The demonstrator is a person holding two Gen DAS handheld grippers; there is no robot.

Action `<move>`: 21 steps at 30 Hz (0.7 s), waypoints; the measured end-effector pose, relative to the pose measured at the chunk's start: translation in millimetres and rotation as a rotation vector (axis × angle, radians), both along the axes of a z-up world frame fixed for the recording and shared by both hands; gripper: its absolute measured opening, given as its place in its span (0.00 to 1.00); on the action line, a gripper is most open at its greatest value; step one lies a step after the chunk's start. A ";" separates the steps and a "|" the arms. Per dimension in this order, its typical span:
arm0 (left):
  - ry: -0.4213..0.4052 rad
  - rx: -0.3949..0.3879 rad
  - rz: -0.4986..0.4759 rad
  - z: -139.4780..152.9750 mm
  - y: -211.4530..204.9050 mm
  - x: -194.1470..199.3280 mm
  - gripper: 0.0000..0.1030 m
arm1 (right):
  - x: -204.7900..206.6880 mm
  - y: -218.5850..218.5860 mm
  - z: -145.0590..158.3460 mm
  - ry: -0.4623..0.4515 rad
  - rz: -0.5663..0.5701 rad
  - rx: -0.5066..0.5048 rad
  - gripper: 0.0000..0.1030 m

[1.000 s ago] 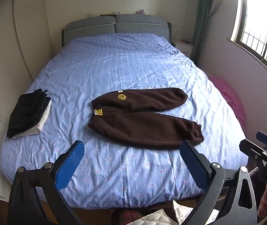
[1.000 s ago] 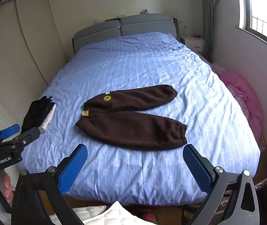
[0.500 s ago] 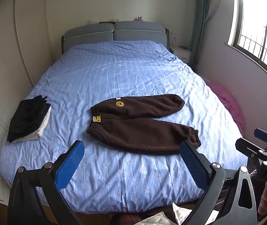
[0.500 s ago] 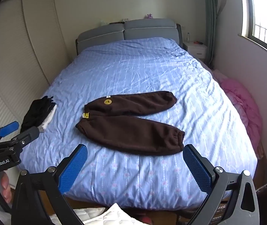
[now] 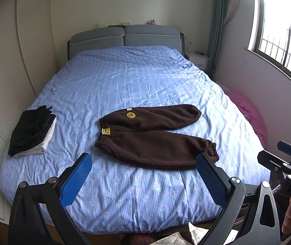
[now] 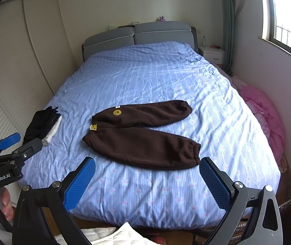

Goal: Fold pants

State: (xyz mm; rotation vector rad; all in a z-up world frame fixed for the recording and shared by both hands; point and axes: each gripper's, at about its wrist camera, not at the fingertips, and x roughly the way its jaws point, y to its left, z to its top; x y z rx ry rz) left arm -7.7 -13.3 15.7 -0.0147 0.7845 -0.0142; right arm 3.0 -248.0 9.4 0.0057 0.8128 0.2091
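Dark brown fleece pants [image 5: 153, 136] lie flat on the blue striped bed [image 5: 135, 81], waistband to the left with yellow labels, the two legs spread apart toward the right. They also show in the right wrist view [image 6: 143, 134]. My left gripper [image 5: 143, 179] is open and empty, held back from the foot of the bed, short of the pants. My right gripper [image 6: 147, 181] is open and empty, likewise short of the near leg. Each gripper shows at the edge of the other's view.
A folded stack of black and white clothes [image 5: 32, 131] lies at the bed's left edge. A pink heap [image 5: 249, 110] sits on the floor to the right, below the window. A grey headboard [image 5: 125, 38] and a white nightstand [image 5: 197, 60] stand at the far end.
Both grippers have tilted up and pulled back slightly, so the pants sit lower and farther in view. The pants have not moved. Both grippers stay open.
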 end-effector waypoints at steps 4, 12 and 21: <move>-0.002 -0.001 -0.001 0.0 1.1 -1.2 1.00 | -0.9 -1.0 0.1 -0.001 -0.004 0.001 1.00; -0.010 0.002 0.002 1.2 2.9 -2.1 1.00 | -1.6 -1.2 0.4 -0.002 -0.003 0.002 1.00; -0.028 0.003 0.017 2.8 2.9 -6.0 1.00 | -0.7 -2.1 0.4 -0.003 -0.005 0.005 1.00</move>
